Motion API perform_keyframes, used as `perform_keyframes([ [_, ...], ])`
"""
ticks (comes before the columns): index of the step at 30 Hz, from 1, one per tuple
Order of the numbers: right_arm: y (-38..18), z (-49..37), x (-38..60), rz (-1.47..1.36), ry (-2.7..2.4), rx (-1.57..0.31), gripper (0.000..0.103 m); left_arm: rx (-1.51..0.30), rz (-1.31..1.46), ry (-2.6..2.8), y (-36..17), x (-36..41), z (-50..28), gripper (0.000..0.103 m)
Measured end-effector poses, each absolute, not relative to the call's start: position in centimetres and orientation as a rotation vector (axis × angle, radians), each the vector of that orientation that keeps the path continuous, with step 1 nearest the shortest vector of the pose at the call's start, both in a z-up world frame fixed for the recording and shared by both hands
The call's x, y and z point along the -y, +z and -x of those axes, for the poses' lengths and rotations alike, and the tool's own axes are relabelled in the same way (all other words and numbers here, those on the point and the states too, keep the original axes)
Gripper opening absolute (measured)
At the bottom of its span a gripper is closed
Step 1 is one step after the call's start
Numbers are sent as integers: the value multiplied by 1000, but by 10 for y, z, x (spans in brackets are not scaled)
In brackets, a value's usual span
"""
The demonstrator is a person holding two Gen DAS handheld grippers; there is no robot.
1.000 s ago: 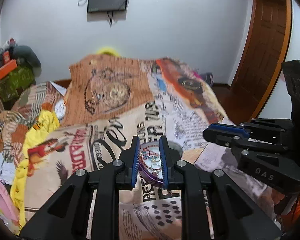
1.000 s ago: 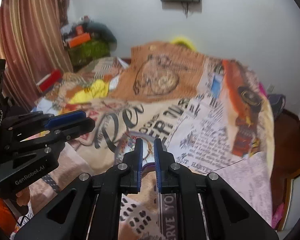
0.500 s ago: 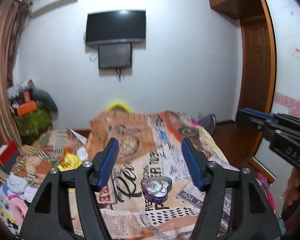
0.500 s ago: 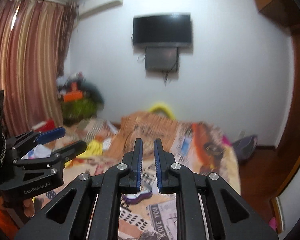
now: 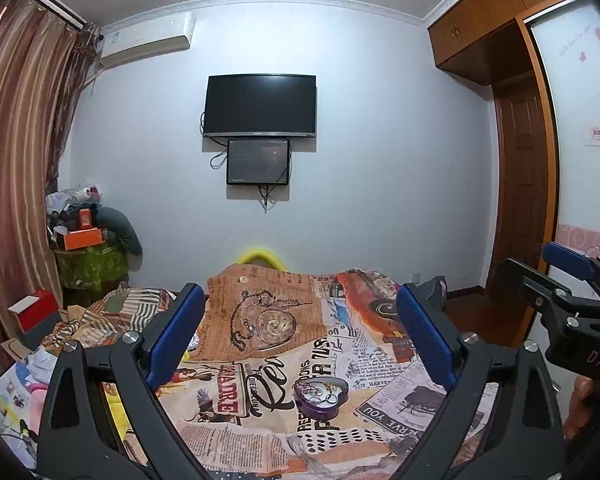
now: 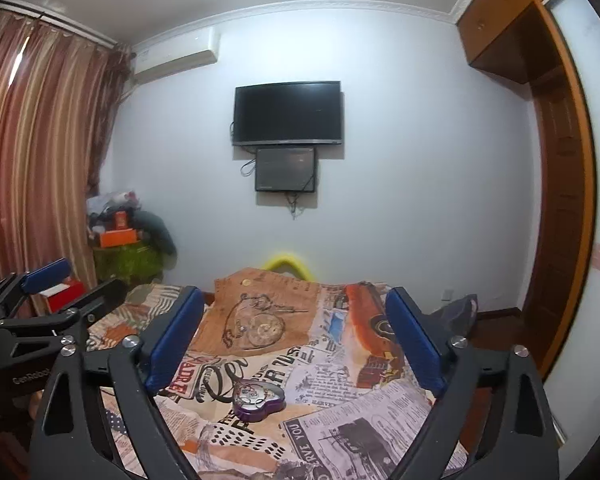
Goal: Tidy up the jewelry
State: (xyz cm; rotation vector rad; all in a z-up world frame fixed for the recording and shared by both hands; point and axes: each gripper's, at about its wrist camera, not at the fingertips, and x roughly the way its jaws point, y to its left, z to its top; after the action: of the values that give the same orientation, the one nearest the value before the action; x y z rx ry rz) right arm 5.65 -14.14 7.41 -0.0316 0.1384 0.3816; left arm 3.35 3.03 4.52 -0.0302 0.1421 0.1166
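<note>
Left wrist view: both grippers, left gripper [image 5: 298, 334] and right gripper [image 6: 294, 336], are now spread wide and withdrawn from the jewelry tin [image 5: 320, 394]; organizing is judged finished.

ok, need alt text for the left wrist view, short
The left hand-held gripper is held open above a bed covered in a newspaper-print spread, where a purple heart-shaped tin with jewelry inside lies between its blue-padded fingers. The right hand-held gripper shows at the right edge; a dark TV hangs on the far wall.
</note>
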Motion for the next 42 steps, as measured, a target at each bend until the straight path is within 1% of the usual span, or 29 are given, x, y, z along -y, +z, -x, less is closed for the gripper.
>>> perform_keyframes([
  [7, 75, -40, 146, 52, 366, -129, 91, -140, 38, 118, 46, -29, -26, 97],
  [26, 67, -37, 151, 47, 366, -183, 92, -147, 26, 114, 41, -23, -22, 98],
  [42, 68, -36, 153, 46, 362, -193, 92, -160, 23, 109, 36, -22, -23, 99],
])
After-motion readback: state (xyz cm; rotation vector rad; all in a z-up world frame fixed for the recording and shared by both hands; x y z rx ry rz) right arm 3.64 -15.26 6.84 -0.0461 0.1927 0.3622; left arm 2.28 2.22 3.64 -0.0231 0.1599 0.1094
